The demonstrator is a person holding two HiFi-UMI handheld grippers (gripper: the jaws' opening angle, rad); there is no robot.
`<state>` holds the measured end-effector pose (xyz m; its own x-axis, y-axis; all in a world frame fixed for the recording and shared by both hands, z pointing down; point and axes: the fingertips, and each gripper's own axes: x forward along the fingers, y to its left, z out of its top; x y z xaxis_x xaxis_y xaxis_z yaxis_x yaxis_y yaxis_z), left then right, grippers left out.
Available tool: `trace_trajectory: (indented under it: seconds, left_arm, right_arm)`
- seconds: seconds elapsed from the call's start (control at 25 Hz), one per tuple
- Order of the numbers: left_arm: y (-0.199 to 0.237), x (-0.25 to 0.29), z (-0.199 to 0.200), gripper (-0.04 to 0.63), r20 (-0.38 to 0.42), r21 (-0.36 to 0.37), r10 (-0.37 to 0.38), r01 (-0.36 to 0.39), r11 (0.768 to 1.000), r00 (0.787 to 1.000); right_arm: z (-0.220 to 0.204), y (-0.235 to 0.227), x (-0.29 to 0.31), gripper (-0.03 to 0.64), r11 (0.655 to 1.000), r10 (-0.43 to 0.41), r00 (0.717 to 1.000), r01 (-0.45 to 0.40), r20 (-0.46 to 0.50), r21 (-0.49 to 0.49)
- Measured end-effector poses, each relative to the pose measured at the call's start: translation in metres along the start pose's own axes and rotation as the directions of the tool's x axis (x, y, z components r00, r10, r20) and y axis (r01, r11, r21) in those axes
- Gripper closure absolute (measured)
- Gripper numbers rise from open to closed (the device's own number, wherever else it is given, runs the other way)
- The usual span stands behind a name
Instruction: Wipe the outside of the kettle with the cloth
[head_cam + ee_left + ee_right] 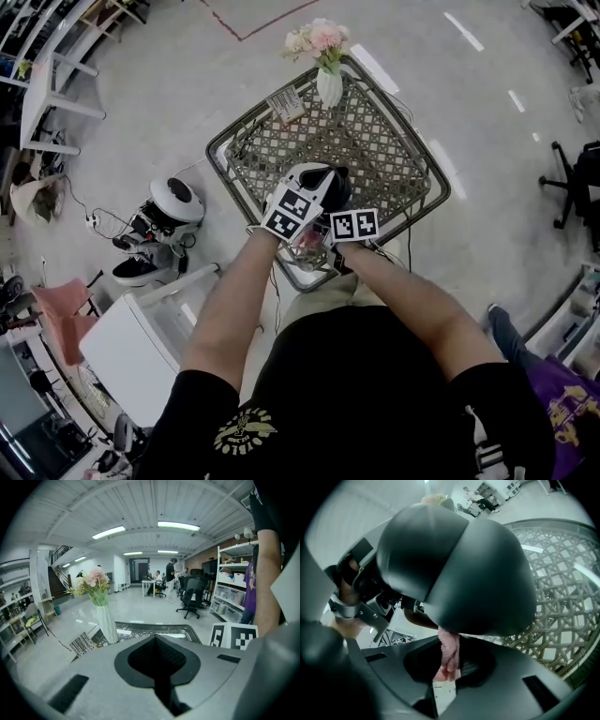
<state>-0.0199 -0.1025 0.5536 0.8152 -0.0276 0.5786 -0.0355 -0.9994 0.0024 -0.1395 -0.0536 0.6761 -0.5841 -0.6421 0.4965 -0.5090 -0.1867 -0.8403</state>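
Right gripper [447, 670]: clamping a pink cloth [449, 651] and pressing it to the kettle's lower side.
Left gripper [157, 667]: closing on nothing visible, jaws together.
Kettle [454, 564]: sitting over the lattice table [562, 597], just ahead of the right jaws.
Progress: wiping seems under way. How much of the outside is left cannot be told.

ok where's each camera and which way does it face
head view: on the head, looking down at table and vase; left forearm and right forearm show.
left gripper view: on left tool, facing out past the vase; shut jaws show.
right gripper view: on right tool, facing the kettle; jaws clamp the cloth.
all share the table.
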Motion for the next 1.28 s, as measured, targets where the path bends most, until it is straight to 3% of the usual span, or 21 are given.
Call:
trace_trajectory:
  seconds: [0.52, 0.92, 1.12, 1.28]
  left_arm:
    - [0.000, -0.001, 0.000, 0.586, 0.010, 0.021, 0.007, -0.007, 1.000, 1.000]
    - [0.000, 0.001, -0.001, 0.586, 0.011, 0.013, 0.004, -0.004, 1.000, 1.000]
    - [-0.003, -0.001, -0.003, 0.586, 0.006, 0.013, 0.010, -0.010, 1.000, 1.000]
    - [-0.001, -0.001, -0.003, 0.586, 0.005, 0.009, 0.020, -0.020, 1.000, 1.000]
  right_arm:
    - [-0.011, -0.048, 0.020, 0.563, 0.995, -0.090, 0.995, 0.089, -0.032, -0.036]
    - [-0.009, -0.113, -0.018, 0.563, 0.962, -0.252, 0.962, 0.238, -0.101, -0.133]
    - [0.017, -0.104, -0.058, 0.563, 0.935, -0.273, 0.959, 0.247, -0.075, -0.254]
    - [0.045, -0.075, -0.087, 0.563, 0.938, -0.208, 0.978, 0.198, -0.004, -0.284]
